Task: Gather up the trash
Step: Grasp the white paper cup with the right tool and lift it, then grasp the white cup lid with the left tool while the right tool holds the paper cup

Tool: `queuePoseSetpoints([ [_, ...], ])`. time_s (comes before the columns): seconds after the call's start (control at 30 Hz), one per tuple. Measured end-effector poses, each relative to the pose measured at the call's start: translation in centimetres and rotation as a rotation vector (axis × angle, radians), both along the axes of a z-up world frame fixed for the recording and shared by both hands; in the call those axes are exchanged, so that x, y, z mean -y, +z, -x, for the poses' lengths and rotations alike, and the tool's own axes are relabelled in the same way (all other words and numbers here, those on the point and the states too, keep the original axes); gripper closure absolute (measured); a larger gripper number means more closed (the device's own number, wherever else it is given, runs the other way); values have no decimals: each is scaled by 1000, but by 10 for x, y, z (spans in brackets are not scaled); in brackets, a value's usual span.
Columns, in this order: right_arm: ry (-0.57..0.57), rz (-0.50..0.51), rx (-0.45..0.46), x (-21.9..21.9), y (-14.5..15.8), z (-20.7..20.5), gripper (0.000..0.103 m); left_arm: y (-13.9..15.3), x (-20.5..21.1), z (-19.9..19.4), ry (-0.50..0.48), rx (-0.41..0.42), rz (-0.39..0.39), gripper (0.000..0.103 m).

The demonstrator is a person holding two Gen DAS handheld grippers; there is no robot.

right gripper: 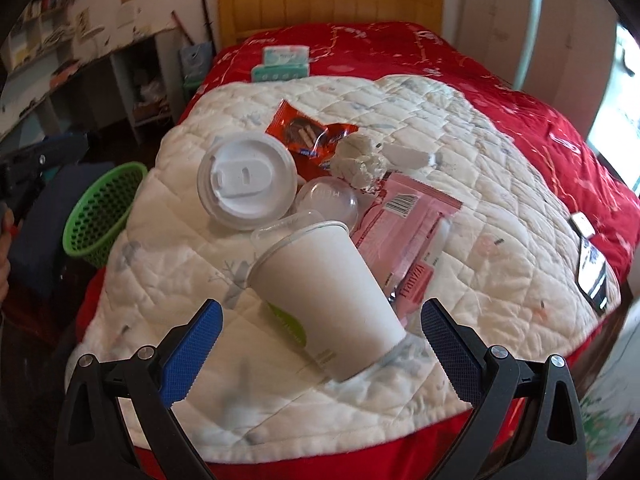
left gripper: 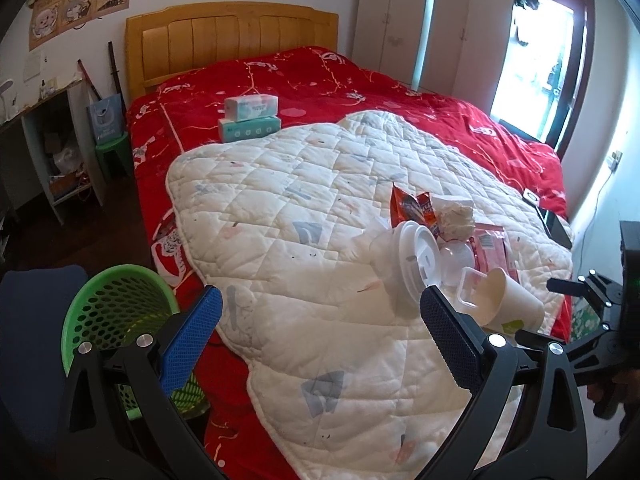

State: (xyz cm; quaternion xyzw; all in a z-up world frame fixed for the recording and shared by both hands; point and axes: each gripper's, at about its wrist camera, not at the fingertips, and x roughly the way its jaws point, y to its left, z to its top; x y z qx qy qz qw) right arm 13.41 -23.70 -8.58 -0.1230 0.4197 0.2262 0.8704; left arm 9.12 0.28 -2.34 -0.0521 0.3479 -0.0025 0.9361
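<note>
A pile of trash lies on the white quilt point(right gripper: 460, 128) on the bed. Nearest in the right wrist view is a tipped white paper cup point(right gripper: 332, 292), with my right gripper point(right gripper: 320, 332) open just in front of it, a finger on each side and not touching. Behind it lie a lidded white cup point(right gripper: 246, 178), a clear dome lid point(right gripper: 328, 200), a pink wrapper point(right gripper: 404, 232), an orange snack bag point(right gripper: 300, 130) and a crumpled tissue point(right gripper: 358, 160). My left gripper point(left gripper: 320, 312) hangs open and empty left of the pile, paper cup point(left gripper: 512, 304) to its right.
A green mesh basket point(left gripper: 116, 312) stands on the floor at the bed's left corner, basket point(right gripper: 100, 212) also in the right wrist view. Two tissue packs point(left gripper: 250, 118) sit near the headboard. A phone point(right gripper: 592, 276) lies at the quilt's right edge. Shelves line the left wall.
</note>
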Motion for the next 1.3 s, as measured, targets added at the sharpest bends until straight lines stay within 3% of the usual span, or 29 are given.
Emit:
queuePoseSetpoints([
  [0.3, 159, 127, -25, -16, -20, -22, 8, -7, 4, -11, -10, -24, -4, 7],
  [0.37, 186, 162, -29, -18, -23, -26, 13, -8, 6, -13, -13, -29, -6, 7],
  [0.4, 199, 176, -35, -19, -25, -27, 23, -9, 5, -14, -15, -31, -5, 7],
  [0.5, 229, 219, -53, -24, -31, -32, 27, -11, 8, -17, -26, -38, -6, 7],
  [0.57, 253, 245, -61, -27, -34, -32, 35, -13, 10, -20, -34, -43, -1, 7],
  [0.93, 354, 389, -113, -28, -11, -25, 36, -23, 5, -24, -47, -53, 25, 8],
  [1.03, 388, 467, -118, -28, -6, -17, 36, -25, 4, -24, -52, -55, 39, 9],
  [1.17, 431, 585, -112, -29, -4, -9, 36, -25, 5, -22, -61, -51, 42, 9],
  [1.3, 455, 603, -82, -36, 7, -6, 36, -24, 4, -21, -62, -48, 58, 9],
])
